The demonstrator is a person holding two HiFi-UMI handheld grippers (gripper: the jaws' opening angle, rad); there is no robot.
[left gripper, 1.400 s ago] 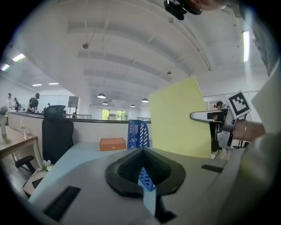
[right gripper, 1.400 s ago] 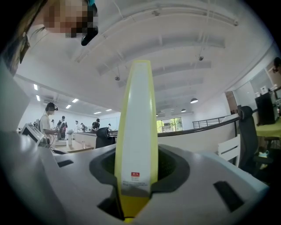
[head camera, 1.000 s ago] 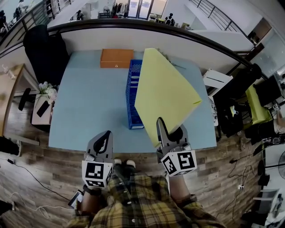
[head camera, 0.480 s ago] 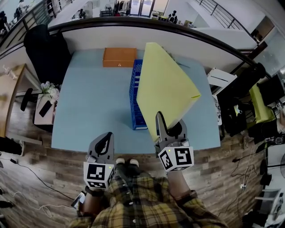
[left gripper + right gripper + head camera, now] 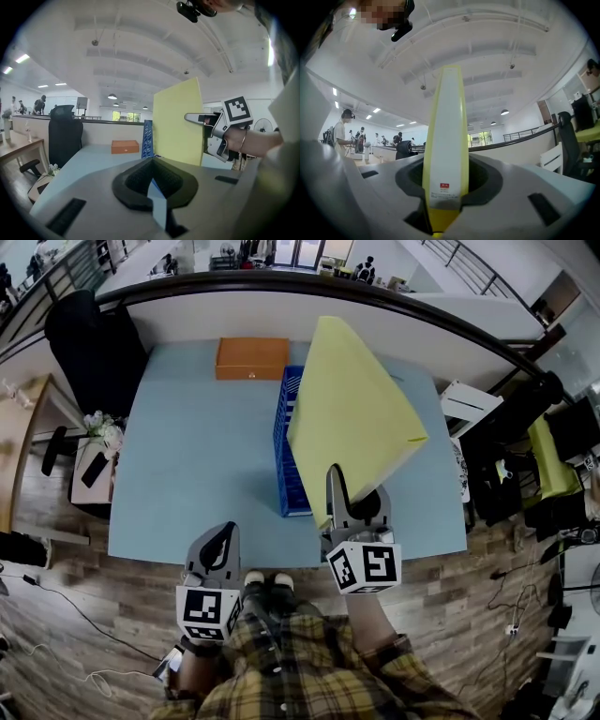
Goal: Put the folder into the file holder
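Observation:
A yellow folder (image 5: 352, 418) stands on edge in the air, its near corner clamped in my right gripper (image 5: 354, 507), which is shut on it. In the right gripper view the folder's spine (image 5: 443, 154) rises straight up between the jaws. The blue file holder (image 5: 287, 442) stands on the light blue table (image 5: 197, 456), just left of and partly behind the folder. My left gripper (image 5: 216, 545) hangs at the table's near edge, left of the holder, jaws together with nothing between them. The left gripper view shows the folder (image 5: 178, 122), the holder (image 5: 148, 138) and the right gripper (image 5: 206, 123).
An orange box (image 5: 251, 359) lies at the table's far side, left of the holder. A black office chair (image 5: 89, 343) stands at the far left corner. A low cabinet with white flowers (image 5: 94, 451) sits left of the table. Railing and wall run behind.
The right gripper and folder have edged slightly up and away, the folder's top now higher over the holder. The left gripper has barely moved.

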